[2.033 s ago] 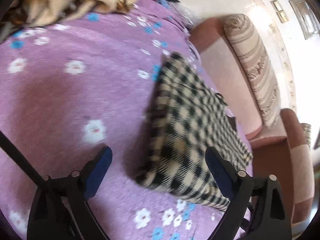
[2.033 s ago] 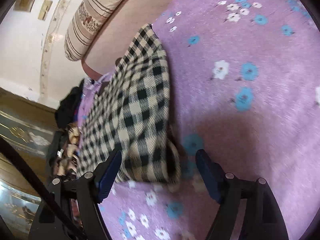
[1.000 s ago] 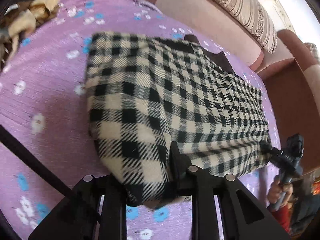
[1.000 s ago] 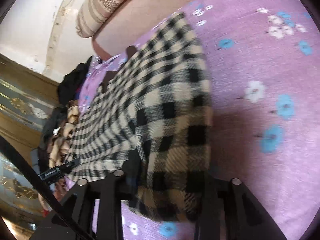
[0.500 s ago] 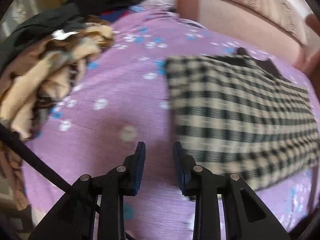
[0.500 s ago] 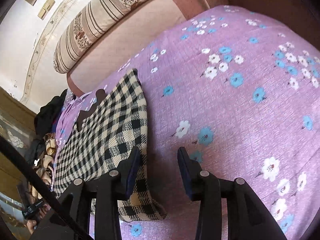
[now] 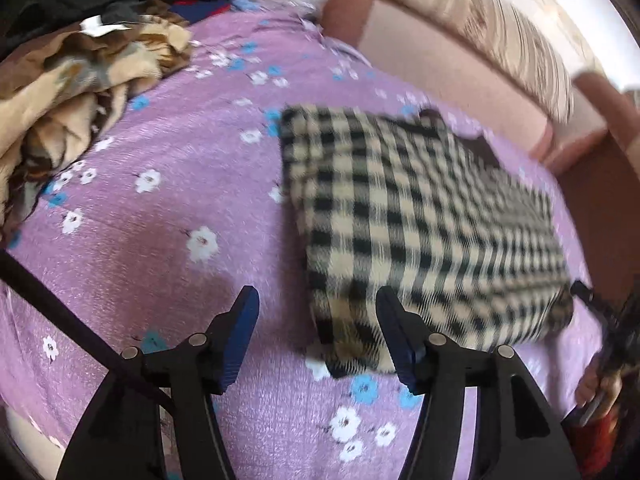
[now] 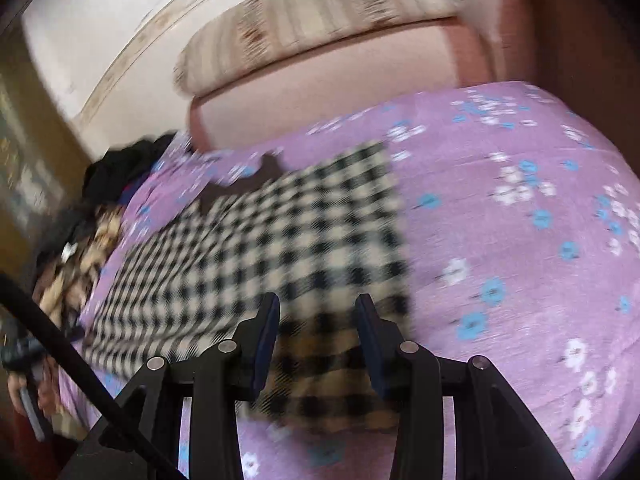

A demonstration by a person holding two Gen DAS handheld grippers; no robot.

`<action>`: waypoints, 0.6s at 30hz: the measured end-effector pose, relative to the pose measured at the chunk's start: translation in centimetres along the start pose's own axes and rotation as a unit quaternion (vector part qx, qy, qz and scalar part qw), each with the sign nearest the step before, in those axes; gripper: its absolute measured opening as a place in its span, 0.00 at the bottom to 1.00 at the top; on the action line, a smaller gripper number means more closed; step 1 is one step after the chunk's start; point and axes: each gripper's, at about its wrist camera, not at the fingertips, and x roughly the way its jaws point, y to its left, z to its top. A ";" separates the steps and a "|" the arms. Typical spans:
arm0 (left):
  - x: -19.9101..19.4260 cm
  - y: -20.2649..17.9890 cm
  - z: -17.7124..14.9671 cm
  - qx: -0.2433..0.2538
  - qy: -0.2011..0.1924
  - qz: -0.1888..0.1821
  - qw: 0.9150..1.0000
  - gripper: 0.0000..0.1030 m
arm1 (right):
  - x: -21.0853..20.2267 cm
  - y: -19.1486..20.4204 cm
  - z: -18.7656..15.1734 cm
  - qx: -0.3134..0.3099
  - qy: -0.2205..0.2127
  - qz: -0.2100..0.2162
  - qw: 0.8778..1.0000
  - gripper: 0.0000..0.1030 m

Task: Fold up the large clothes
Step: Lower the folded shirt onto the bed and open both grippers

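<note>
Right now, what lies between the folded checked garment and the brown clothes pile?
Only bare purple flowered bedspread separates the folded checked garment from the brown clothes pile, as the left wrist view shows.

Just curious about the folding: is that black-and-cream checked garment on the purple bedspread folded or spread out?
Folded. The checked garment lies as a compact rectangle with thick, layered edges on the purple bedspread; neither gripper's fingers hold it.

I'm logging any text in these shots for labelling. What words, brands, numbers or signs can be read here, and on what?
No readable text in either view.
White tag on the clothes pile: too small and blurred to show any print.
Checked garment, bedspread and striped cushion: patterns only, no lettering.
Both grippers: no markings visible.
</note>
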 end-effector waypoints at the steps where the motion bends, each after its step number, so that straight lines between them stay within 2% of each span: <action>1: 0.4 -0.2 -0.1 0.010 0.011 0.010 1.000 0.58 | 0.6 0.6 -0.4 -0.011 0.013 0.009 1.000 0.42; 3: 1.4 -0.6 -0.7 0.024 0.030 0.052 0.998 0.58 | 1.7 1.4 -1.3 -0.024 0.041 0.018 0.999 0.45; 5: 2.2 -0.3 -0.8 0.021 0.041 0.087 0.995 0.60 | 3.0 1.4 -2.0 -0.032 0.062 0.002 0.998 0.46; 8: 1.8 0.4 -0.6 0.009 0.038 0.094 0.995 0.61 | 3.8 0.5 -2.4 -0.015 0.073 -0.012 0.997 0.46; 12: 1.2 1.2 -0.4 -0.007 0.027 0.098 0.995 0.61 | 3.4 -0.3 -2.2 0.001 0.063 -0.031 0.998 0.46; 18: -0.4 2.4 0.4 -0.045 -0.020 0.126 0.991 0.61 | 2.3 -2.3 -1.7 0.037 0.049 -0.054 0.997 0.46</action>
